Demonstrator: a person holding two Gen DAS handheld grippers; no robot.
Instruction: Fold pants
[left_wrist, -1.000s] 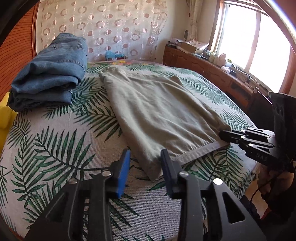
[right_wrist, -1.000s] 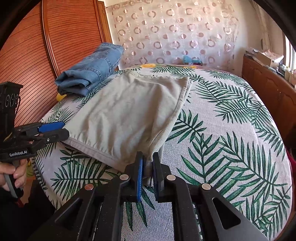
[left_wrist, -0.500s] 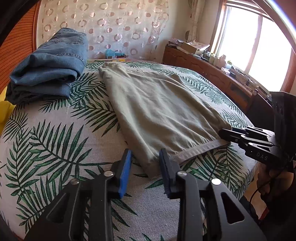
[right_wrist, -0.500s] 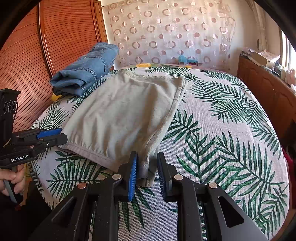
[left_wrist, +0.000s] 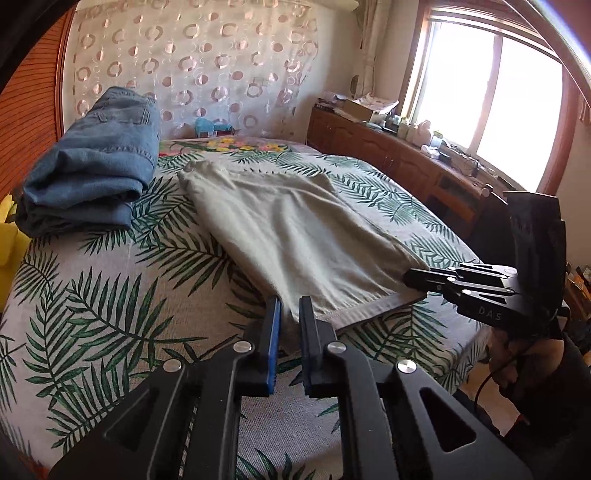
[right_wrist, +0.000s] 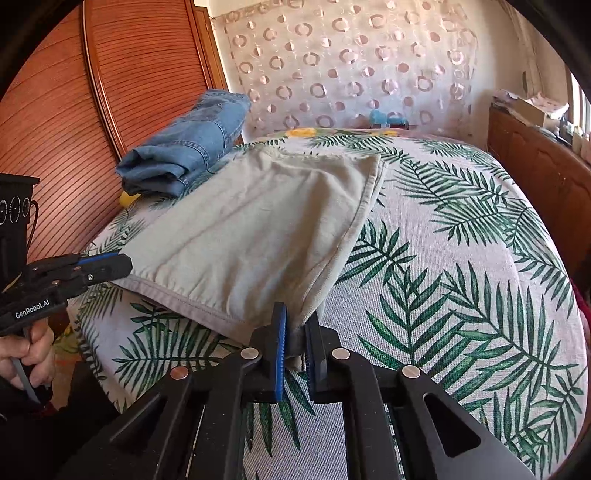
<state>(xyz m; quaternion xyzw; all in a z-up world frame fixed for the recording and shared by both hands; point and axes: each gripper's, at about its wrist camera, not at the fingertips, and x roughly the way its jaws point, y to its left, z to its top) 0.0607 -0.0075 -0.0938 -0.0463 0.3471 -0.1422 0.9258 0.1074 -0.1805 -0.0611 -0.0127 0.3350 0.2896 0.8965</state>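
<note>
Bed (left_wrist: 110, 332) with a palm-leaf cover carries everything; window side on one flank, wood panel on the other. Folded jeans (left_wrist: 92, 162) sit at the far corner by the panel, apart from the work.

Khaki pants (left_wrist: 295, 236) lie flat mid-bed, already doubled lengthwise. Long axis runs from the near edge of the bed to the far end, i.e. straight away from both grippers. The hem end is nearest; the other end is farthest.

Left gripper (left_wrist: 290, 314): jaws have just been closing, now clamped on the near hem corner on the panel side, cloth bunched between the pads.

Right gripper (right_wrist: 295, 321): jaws have just been closing too, pinched on the other near hem corner, fabric visibly squeezed between the pads. In the left view it shows at the hem's window-side end (left_wrist: 417, 277).

So both tools hold the same short edge, one per corner, neither nearer. Hem looks slightly raised off the cover. My read: the next move carries this edge along the long axis toward the far end; both hands need to travel together or the fold skews.
</note>
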